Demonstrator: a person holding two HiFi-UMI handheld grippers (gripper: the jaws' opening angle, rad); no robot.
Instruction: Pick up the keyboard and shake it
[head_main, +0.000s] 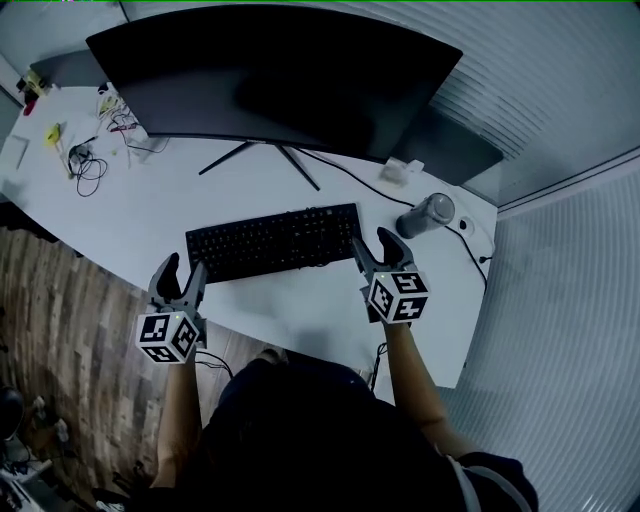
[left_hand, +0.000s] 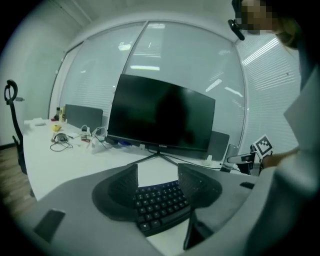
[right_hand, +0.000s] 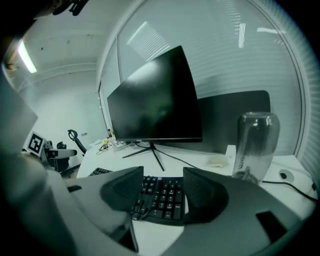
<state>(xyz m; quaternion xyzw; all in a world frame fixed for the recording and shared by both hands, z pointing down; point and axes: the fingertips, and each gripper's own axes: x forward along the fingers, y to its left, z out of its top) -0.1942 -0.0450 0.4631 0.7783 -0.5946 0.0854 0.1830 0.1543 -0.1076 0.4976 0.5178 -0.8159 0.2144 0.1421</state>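
Pre-grasp: left gripper at keyboard left end, right gripper at right end, jaws apart, nothing clamped. Next, probably: clamp both ends, lift off worktop.

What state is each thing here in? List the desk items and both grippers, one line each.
Black rectangular keyboard: lying flat on the white desk, not lifted.
Large black curved monitor: screen dark, upright on its stand.
Clear cylindrical bottle: standing upright.
Left gripper: jaws apart at the keyboard's left end, not pressing it.
Right gripper: jaws apart at the keyboard's right end, not pressing it.
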